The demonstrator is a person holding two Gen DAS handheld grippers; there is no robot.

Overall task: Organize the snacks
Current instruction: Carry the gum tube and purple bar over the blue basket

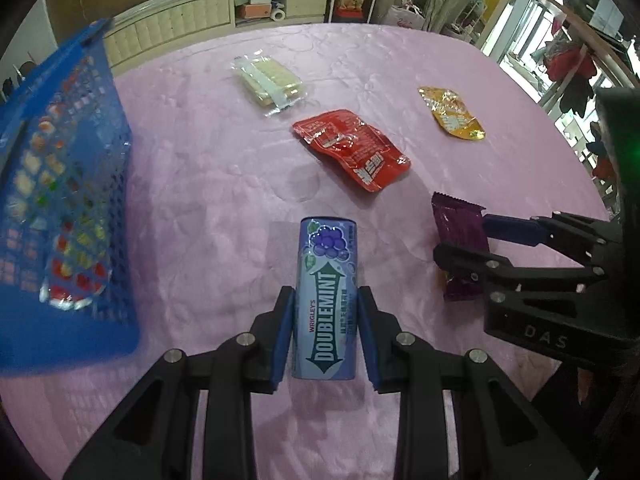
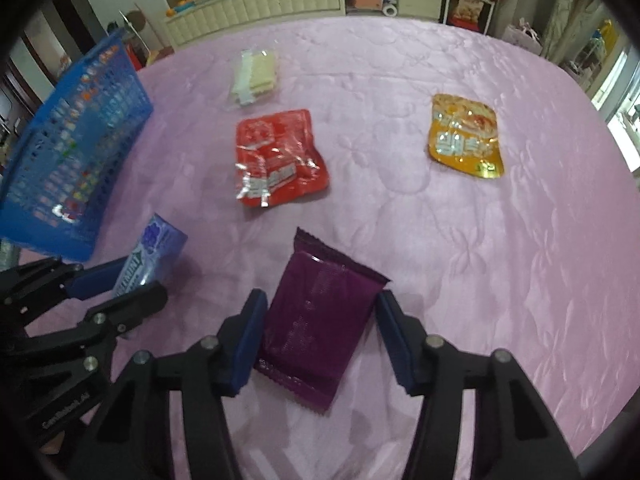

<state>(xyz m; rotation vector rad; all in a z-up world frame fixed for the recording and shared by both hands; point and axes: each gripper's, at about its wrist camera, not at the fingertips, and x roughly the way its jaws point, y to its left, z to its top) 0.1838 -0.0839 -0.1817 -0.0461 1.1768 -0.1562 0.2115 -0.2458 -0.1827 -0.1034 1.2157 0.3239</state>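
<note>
Left wrist view: left tool [image 1: 325, 320] clenched on one lilac Doublemint gum box [image 1: 326, 304], long axis pointing away. Right tool [image 2: 320, 332] straddles one purple foil packet [image 2: 316, 316] on pink worktop [image 2: 480, 260], contact unclear. One blue mesh basket [image 1: 64, 208].

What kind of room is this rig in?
Likely a home living or dining room: a round table under a pink embossed cloth, a long cream cabinet with open shelves behind it, and clothes hanging by the window.
</note>
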